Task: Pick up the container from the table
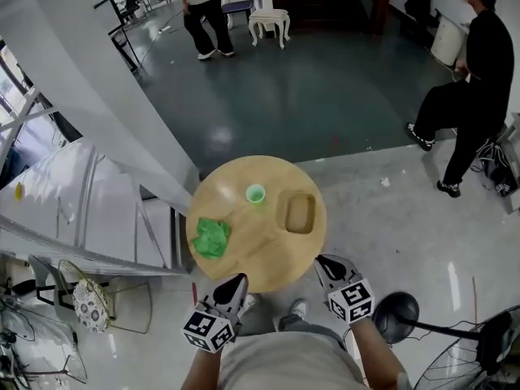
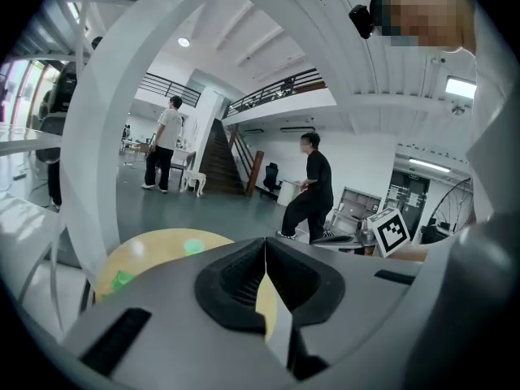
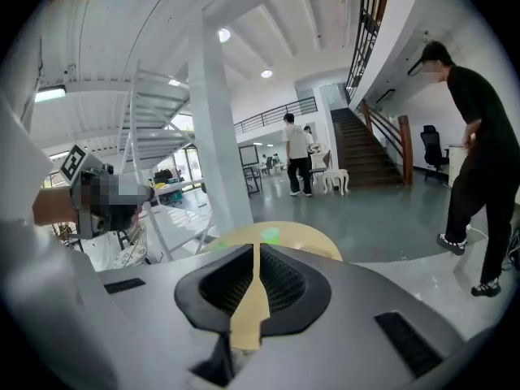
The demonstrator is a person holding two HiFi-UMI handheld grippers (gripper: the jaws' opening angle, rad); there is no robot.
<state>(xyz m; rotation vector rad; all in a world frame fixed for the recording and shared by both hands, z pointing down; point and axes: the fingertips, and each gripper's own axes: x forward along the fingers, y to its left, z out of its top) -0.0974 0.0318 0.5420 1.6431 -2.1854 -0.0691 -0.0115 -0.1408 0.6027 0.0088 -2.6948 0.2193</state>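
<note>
**Lighting and Image Quality**

Illumination is bright, even and indoor. Ceiling lamps [image 3: 223, 34] high above the round surface [image 1: 260, 250] supply it. A pale glare patch lies on the floor [image 1: 219, 140] just beyond the surface. Shadows around the surface are soft and faint. Both gripper views bow straight lines outward from the surface and darken at the corners. Their near foreground renders soft.

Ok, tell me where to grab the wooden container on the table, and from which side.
Take the wooden container by its near wall, one finger inside, one outside: it lies flat, open-topped, its rim standing free, the green cup well apart. Probably come from the near edge of the table with the right gripper, the closer one; its fingers are shut, so open them first.
</note>
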